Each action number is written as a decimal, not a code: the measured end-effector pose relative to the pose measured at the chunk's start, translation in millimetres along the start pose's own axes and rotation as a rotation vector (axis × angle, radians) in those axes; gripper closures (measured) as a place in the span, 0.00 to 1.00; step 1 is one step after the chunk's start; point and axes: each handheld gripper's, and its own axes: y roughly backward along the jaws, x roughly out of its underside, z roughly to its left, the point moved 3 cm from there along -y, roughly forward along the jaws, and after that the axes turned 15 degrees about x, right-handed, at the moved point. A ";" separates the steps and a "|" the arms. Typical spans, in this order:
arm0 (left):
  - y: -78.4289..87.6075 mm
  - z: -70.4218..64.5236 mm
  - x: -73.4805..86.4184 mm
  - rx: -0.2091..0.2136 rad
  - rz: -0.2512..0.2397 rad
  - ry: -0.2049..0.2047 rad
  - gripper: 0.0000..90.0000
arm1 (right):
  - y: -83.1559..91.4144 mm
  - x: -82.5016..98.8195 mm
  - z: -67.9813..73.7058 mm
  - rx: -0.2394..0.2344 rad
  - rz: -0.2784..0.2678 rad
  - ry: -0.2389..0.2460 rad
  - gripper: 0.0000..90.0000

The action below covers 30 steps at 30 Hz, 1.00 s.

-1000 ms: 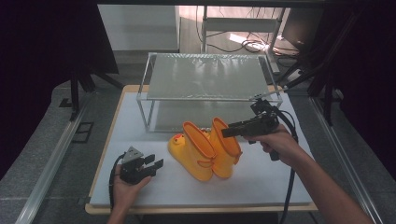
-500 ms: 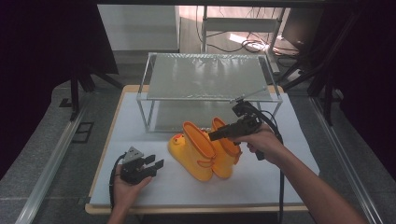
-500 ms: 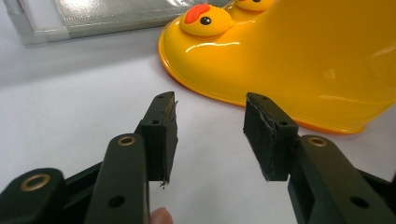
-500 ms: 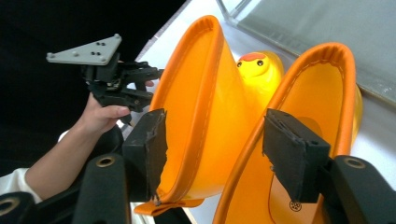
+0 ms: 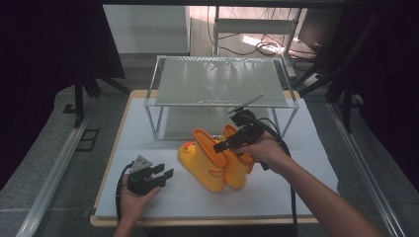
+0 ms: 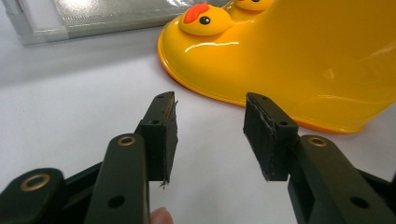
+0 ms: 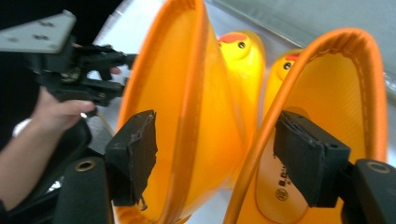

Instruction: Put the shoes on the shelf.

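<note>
Straddling the boots' [image 5: 217, 160] adjoining rims, the right gripper [image 7: 215, 161] has one jaw inside each shaft; its jaws have just been opening and the pads press on nothing. The boots stand at mat [image 5: 306, 182] centre, at six o'clock from the rack [image 5: 222, 81]. The left gripper [image 5: 160, 174] rests at eight o'clock from them, jaws parted and empty.

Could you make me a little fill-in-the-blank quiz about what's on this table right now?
1. The two boots are coloured ____.
2. Each boot's toe carries the head of a ____.
3. The right tool reaches the boots at their open ____.
4. The left tool rests on the white table with ____ between its jaws.

Missing words: yellow; duck; tops; nothing
</note>
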 end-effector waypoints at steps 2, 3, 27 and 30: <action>0.0 0.0 0.0 0.001 -0.001 0.000 0.60 | -3.6 0.0 1.6 0.017 0.021 0.002 0.35; -0.1 0.0 0.0 0.001 0.001 -0.001 0.60 | -4.2 -0.5 2.8 0.026 0.022 0.011 0.36; -0.3 -0.1 0.3 -0.002 0.002 -0.001 0.60 | -11.2 -1.0 -3.0 0.096 0.088 0.002 0.88; -0.5 -0.1 0.3 -0.003 0.003 -0.002 0.60 | -11.2 -0.6 -4.9 0.091 0.084 -0.011 0.90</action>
